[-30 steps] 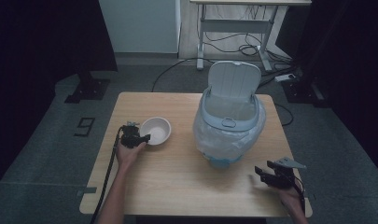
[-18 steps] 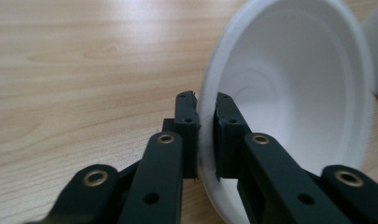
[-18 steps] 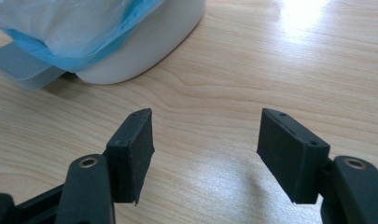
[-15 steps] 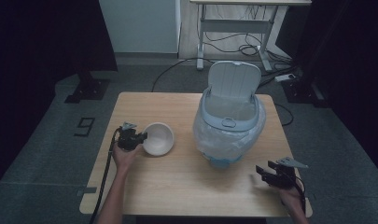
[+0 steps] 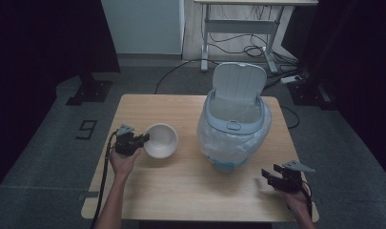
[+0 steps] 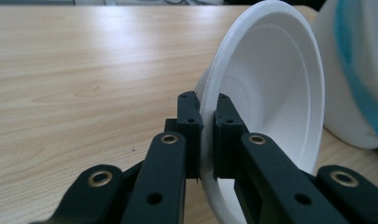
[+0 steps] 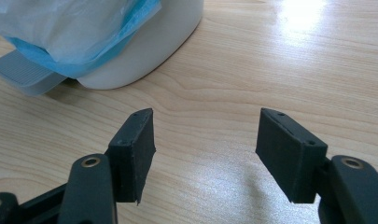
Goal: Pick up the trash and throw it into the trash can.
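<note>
Between left gripper [image 6: 206, 140] fingers, unmarked white bowl [image 6: 270, 98]

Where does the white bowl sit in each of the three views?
High view: white bowl left of centre on the table, its rim clamped by the left gripper.
Left gripper view: the bowl stands tilted on edge at centre right, its rim pinched between the black jaws.
Right gripper view: not in it.
Shared landmark: the lined pedal bin, at the right edge and at the upper left.
</note>
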A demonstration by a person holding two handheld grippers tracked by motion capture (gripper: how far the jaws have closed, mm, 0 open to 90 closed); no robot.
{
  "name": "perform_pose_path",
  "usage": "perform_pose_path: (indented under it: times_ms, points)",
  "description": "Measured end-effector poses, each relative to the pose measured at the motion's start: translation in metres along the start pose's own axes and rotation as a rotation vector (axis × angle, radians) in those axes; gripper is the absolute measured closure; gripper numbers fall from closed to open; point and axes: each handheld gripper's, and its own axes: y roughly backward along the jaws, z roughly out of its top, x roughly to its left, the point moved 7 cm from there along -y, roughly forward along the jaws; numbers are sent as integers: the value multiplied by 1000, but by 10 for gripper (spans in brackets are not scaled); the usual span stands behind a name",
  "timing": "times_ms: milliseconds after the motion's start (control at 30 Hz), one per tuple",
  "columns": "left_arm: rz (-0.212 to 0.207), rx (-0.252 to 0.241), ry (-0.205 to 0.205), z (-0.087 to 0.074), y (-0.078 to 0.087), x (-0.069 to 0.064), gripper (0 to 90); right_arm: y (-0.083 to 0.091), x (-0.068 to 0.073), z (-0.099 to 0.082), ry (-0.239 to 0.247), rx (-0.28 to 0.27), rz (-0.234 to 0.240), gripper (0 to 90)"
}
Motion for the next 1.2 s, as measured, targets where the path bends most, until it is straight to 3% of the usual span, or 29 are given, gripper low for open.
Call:
perform_pose_path:
  times_ms: [333, 833, 1200]
  points:
    - [-22, -51, -35, 10, 24, -13, 837, 0, 1, 0, 8, -2, 2, 367]
    - [-81, -130, -41, 34, 53, -32, 837, -1, -1, -1, 8, 0, -3, 367]
    - [-110, -156, -72, 55, 71, -45, 836, -2, 0, -2, 8, 7, -2, 367]
